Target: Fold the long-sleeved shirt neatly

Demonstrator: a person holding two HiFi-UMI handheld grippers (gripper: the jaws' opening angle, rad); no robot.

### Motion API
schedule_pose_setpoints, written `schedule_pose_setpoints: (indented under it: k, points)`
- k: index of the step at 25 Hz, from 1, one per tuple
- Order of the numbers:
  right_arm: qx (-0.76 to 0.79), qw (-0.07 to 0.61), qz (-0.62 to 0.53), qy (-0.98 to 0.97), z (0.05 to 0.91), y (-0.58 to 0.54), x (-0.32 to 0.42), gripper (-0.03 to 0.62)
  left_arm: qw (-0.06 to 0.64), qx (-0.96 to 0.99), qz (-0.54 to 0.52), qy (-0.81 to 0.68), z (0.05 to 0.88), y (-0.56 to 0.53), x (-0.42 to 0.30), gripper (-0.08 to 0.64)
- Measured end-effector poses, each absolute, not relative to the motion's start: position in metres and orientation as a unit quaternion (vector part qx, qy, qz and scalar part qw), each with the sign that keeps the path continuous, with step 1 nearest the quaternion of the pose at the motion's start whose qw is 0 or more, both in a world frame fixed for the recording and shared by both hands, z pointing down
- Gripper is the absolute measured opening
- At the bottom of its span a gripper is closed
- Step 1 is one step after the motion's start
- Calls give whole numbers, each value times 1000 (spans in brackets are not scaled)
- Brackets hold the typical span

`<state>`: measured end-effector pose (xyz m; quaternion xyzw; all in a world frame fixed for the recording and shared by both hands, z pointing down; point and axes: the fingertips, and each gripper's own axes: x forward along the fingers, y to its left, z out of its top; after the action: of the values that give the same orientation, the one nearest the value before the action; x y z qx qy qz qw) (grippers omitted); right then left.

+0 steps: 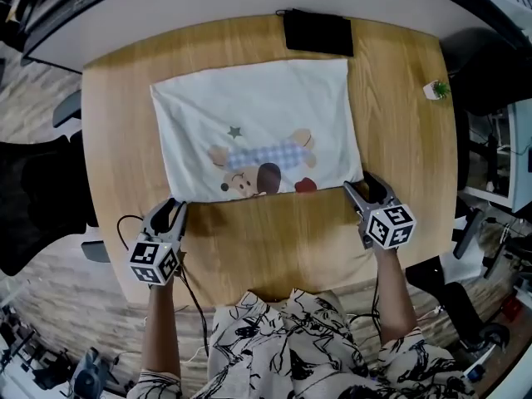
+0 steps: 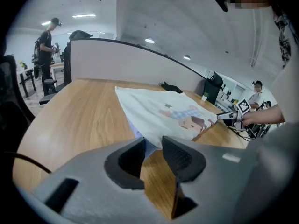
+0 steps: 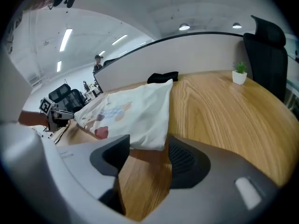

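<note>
Shirt [image 1: 258, 131] on table [image 1: 407, 148], left gripper [image 1: 174, 209] and right gripper [image 1: 359, 184] fingers apart at corners

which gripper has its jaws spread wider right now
The right gripper: a broad gap shows between its jaws at a corner of the shirt, while on the left gripper they stand much closer together.

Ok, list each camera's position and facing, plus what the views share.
Head view: above, looking steeply down at shirt on table; both forearms, left gripper and right gripper show.
Left gripper view: behind its parted jaws, facing a shirt corner; right gripper beyond.
Right gripper view: mirrored, left gripper beyond.
Shared: the shirt.
</note>
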<state>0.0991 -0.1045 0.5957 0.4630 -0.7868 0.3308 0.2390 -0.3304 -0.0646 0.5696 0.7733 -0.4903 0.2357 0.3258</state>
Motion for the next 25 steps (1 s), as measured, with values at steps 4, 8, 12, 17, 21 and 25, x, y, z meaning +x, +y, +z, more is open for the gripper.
schedule_pose_setpoints:
  k: [4, 8, 12, 17, 21, 25]
  points:
    - [484, 231, 339, -773, 597, -103, 104, 49, 317, 770, 238, -500, 568, -66, -330, 18]
    - [494, 222, 344, -767, 591, -103, 110, 38, 332, 768, 223, -501, 554, -60, -344, 15]
    - [497, 228, 344, -764, 594, -101, 112, 38, 339, 753, 237, -512, 560, -55, -359, 14]
    - [501, 249, 346, -753, 605, -99, 115, 38, 369, 724, 256, -524, 588, -56, -368, 14]
    - [503, 268, 338, -749, 607, -98, 113, 41, 383, 709, 265, -529, 602, -52, -369, 17]
    - [512, 277, 320, -748, 597, -97, 117, 161, 345, 719, 289, -529, 588, -51, -366, 157]
